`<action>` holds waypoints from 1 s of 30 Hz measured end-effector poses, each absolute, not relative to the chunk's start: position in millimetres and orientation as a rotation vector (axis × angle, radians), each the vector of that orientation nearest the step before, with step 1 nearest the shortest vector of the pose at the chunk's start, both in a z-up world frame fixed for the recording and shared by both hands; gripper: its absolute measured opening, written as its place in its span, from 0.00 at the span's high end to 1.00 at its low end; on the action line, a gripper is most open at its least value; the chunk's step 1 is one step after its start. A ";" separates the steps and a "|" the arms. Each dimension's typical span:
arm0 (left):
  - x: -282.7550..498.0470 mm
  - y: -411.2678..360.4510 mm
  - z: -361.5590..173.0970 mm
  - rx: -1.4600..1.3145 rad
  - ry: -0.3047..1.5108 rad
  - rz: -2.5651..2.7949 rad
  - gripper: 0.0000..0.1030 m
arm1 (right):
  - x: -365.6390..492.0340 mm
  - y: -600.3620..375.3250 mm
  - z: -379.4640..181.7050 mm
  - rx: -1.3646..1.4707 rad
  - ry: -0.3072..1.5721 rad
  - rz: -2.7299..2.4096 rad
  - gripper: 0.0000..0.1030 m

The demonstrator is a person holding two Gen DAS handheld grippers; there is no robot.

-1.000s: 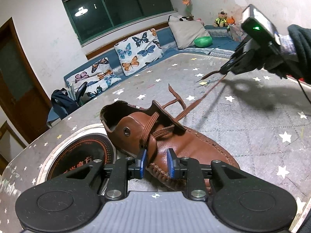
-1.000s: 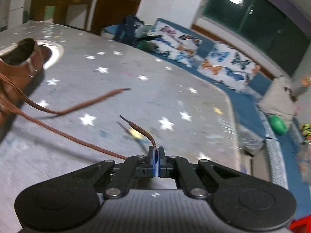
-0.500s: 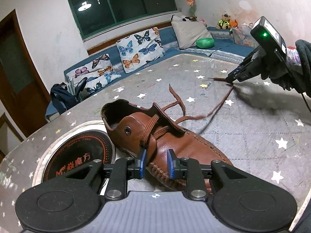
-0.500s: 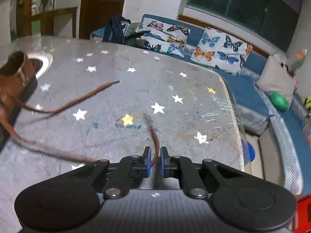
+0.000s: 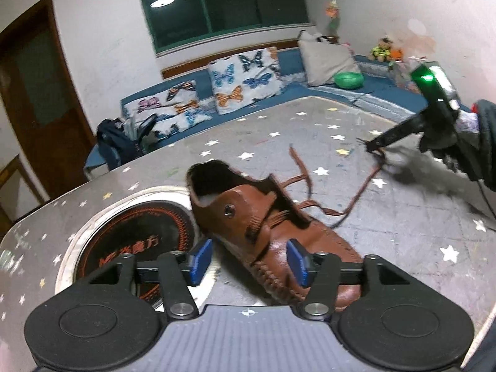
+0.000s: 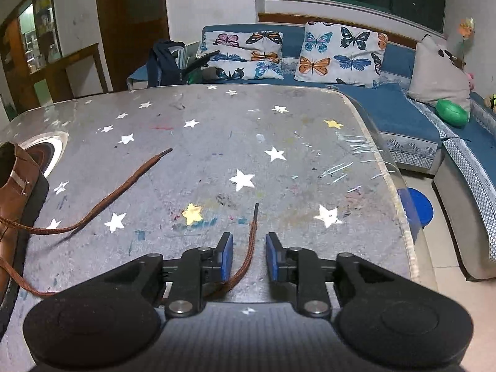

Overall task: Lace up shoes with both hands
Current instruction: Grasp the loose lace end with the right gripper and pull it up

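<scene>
A brown leather shoe (image 5: 263,226) lies on the star-patterned table (image 5: 387,232), heel toward the far side. My left gripper (image 5: 249,262) hovers over its middle with the jaws opening. The shoe's upper sits between the blue pads (image 5: 201,260), which do not press it. One brown lace (image 5: 359,192) runs from the eyelets to my right gripper (image 5: 376,147), held by a gloved hand (image 5: 449,142). In the right wrist view my right gripper (image 6: 249,257) is open. That lace end (image 6: 252,235) lies loose between its pads. The other lace end (image 6: 124,189) rests on the table, and the shoe (image 6: 15,183) shows at the left edge.
A round inset plate with orange lettering (image 5: 130,232) sits in the table just left of the shoe. The table's edge (image 6: 400,186) runs close on the right, with a blue sofa (image 6: 403,114) and butterfly cushions (image 6: 338,52) beyond. A dark backpack (image 6: 164,62) leans at the far side.
My right gripper let go of the lace end, which now lies loose between its parted pads. My left gripper's jaws spread much wider over the shoe. Both views rolled.
</scene>
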State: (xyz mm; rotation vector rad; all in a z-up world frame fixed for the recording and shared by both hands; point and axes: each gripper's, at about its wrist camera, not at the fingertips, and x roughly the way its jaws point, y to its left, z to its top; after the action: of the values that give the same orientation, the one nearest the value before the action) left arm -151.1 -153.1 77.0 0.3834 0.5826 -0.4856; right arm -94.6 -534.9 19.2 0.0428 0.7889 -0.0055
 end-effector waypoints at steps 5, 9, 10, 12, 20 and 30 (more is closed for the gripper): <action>-140.6 -150.4 71.7 0.363 0.610 -0.422 0.29 | -102.8 -524.3 22.8 -0.020 0.761 0.008 0.98; -134.5 -145.1 70.5 0.333 0.629 -0.391 0.16 | -117.7 -511.6 38.7 -0.096 0.670 0.011 0.98; -132.8 -143.8 70.5 0.327 0.632 -0.386 0.15 | -122.2 -507.7 45.2 -0.126 0.635 0.009 0.98; -130.7 -142.9 70.2 0.325 0.635 -0.375 0.11 | -129.4 -502.2 59.8 -0.173 0.572 -0.001 0.98; -121.6 -139.7 66.6 0.298 0.672 -0.314 0.01 | -153.0 -487.0 115.4 -0.407 0.336 -0.080 0.98; -116.3 -134.2 65.6 0.255 0.715 -0.287 0.00 | -155.9 -473.7 127.4 -0.592 0.271 -0.128 0.99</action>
State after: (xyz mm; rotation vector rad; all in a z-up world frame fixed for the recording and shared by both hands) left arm -116.3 -134.2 65.6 0.2552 0.7154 -0.2866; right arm -155.9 -473.7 127.4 -0.5925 0.2714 -0.1277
